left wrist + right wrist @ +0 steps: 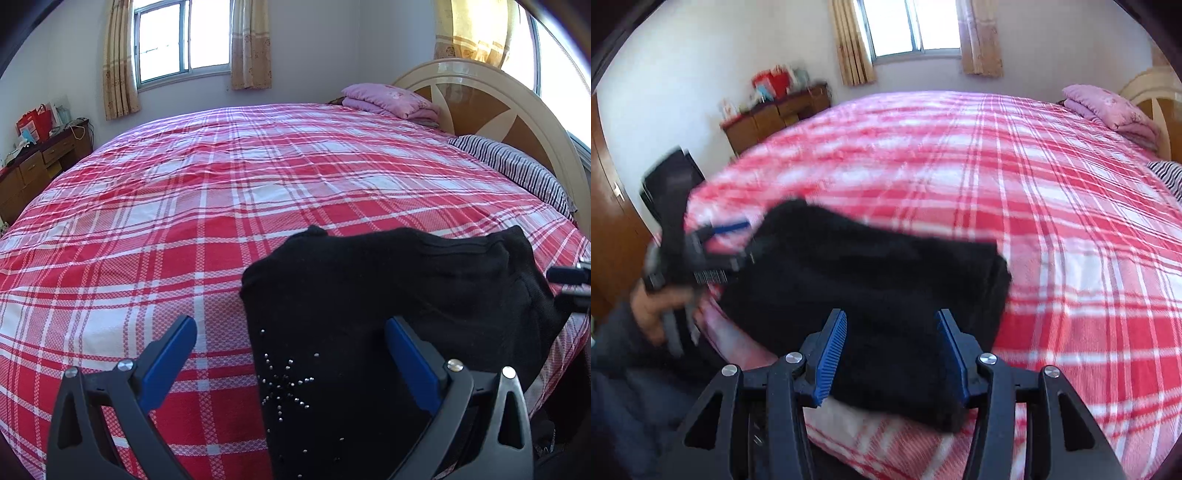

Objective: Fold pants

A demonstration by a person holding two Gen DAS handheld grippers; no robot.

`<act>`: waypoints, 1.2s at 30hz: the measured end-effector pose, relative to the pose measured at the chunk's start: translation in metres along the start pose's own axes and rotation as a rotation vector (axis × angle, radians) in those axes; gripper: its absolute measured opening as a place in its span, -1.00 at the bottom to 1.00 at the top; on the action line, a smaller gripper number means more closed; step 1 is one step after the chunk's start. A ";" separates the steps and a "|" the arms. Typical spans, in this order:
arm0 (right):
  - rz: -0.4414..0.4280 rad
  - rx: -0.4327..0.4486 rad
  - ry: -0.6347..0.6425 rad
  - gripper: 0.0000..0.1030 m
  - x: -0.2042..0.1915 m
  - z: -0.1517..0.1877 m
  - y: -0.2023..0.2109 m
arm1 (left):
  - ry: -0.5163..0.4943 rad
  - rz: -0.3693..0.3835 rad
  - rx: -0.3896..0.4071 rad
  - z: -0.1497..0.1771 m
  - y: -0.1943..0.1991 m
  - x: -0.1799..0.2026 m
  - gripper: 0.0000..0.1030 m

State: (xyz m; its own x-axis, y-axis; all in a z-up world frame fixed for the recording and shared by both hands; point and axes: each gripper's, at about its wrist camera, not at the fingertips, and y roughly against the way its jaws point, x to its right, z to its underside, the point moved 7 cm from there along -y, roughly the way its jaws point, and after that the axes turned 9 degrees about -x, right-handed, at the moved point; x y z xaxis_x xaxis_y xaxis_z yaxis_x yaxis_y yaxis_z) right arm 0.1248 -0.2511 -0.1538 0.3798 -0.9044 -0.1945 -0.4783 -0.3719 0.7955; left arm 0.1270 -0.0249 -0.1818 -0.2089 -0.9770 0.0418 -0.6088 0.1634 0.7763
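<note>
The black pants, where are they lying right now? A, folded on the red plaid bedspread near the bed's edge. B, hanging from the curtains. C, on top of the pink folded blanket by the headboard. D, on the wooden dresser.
A: the black pants lie as a folded bundle on the red plaid bedspread at the near edge, in front of both open grippers, left gripper and right gripper.

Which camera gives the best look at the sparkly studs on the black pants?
The left wrist view. It is sharp, and the studs form a starburst on the pants, between the open left gripper's fingers. The right wrist view is motion-blurred; there the pants look plain black, with no studs discernible.
</note>
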 end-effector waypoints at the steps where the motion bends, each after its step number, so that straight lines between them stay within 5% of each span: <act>1: 0.001 0.014 -0.004 0.02 0.001 -0.007 -0.001 | -0.003 -0.001 0.001 0.000 0.001 0.001 1.00; 9: 0.048 -0.065 -0.149 0.03 0.043 -0.034 -0.055 | -0.048 -0.010 -0.010 0.002 0.004 0.006 1.00; 15: 0.048 -0.009 -0.160 0.04 0.042 -0.025 -0.020 | -0.029 0.001 -0.026 0.006 0.007 0.001 1.00; 19: 0.068 -0.057 -0.209 0.06 0.062 -0.003 -0.015 | -0.009 -0.001 -0.016 0.005 0.011 -0.006 1.00; 29: -0.038 -0.087 -0.306 0.20 0.078 0.019 -0.029 | 0.126 0.189 -0.090 0.017 -0.014 -0.016 1.00; 36: -0.075 -0.073 -0.297 0.28 0.068 0.017 -0.028 | 0.100 0.169 -0.061 0.019 -0.015 -0.011 1.00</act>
State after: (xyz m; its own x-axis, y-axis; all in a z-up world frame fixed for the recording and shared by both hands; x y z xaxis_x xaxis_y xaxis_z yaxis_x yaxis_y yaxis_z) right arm 0.1506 -0.3058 -0.1996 0.1587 -0.9006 -0.4047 -0.3956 -0.4336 0.8096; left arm 0.1236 -0.0140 -0.2056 -0.2252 -0.9455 0.2351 -0.5230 0.3209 0.7896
